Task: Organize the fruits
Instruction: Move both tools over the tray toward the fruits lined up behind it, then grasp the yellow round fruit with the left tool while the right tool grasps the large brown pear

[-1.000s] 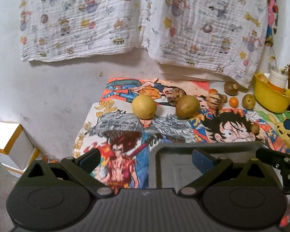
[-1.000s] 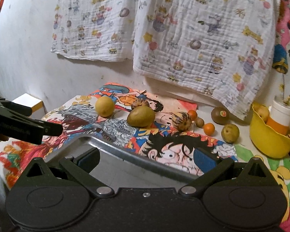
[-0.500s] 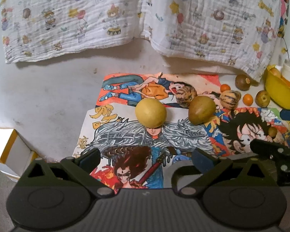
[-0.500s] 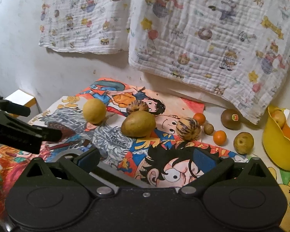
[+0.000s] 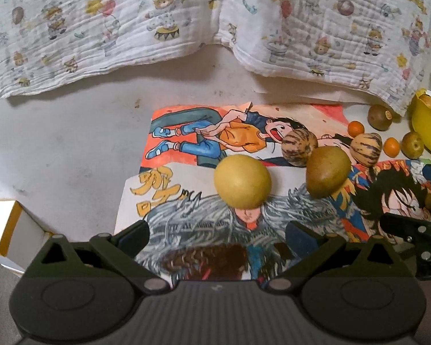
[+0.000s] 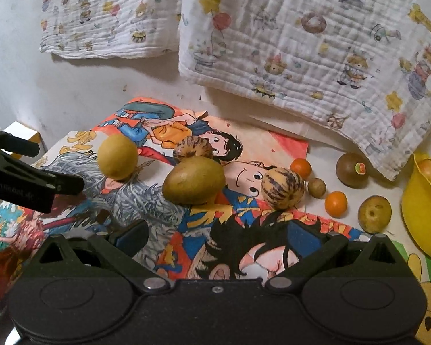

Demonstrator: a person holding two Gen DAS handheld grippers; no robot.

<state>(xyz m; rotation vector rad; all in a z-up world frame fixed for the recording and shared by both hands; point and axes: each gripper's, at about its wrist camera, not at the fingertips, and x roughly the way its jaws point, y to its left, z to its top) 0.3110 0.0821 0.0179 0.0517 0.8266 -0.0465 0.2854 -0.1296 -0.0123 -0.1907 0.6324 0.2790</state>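
Observation:
Loose fruit lies on a cartoon-printed mat (image 5: 186,143). A round yellow fruit (image 5: 242,182) (image 6: 117,161) sits straight ahead of my left gripper (image 5: 217,234), which is open and empty, a short way short of it. An olive-green fruit (image 5: 327,171) (image 6: 194,179) lies ahead and slightly left of my right gripper (image 6: 215,234), also open and empty. Two striped melons (image 6: 192,149) (image 6: 283,188), two oranges (image 6: 300,168) (image 6: 335,203), a kiwi (image 6: 352,169), a small brown fruit (image 6: 316,187) and a yellow-green fruit (image 6: 374,214) lie farther right.
A yellow bowl (image 6: 419,215) holding fruit stands at the far right. Printed cloths (image 5: 215,14) hang on the wall behind. A white and yellow box (image 5: 5,230) sits off the mat's left edge. The left gripper's body (image 6: 28,181) shows at the right wrist view's left edge.
Both grippers have moved forward toward the fruit. The metal tray that lay under them has slid out of sight below, and the fruits loom larger.

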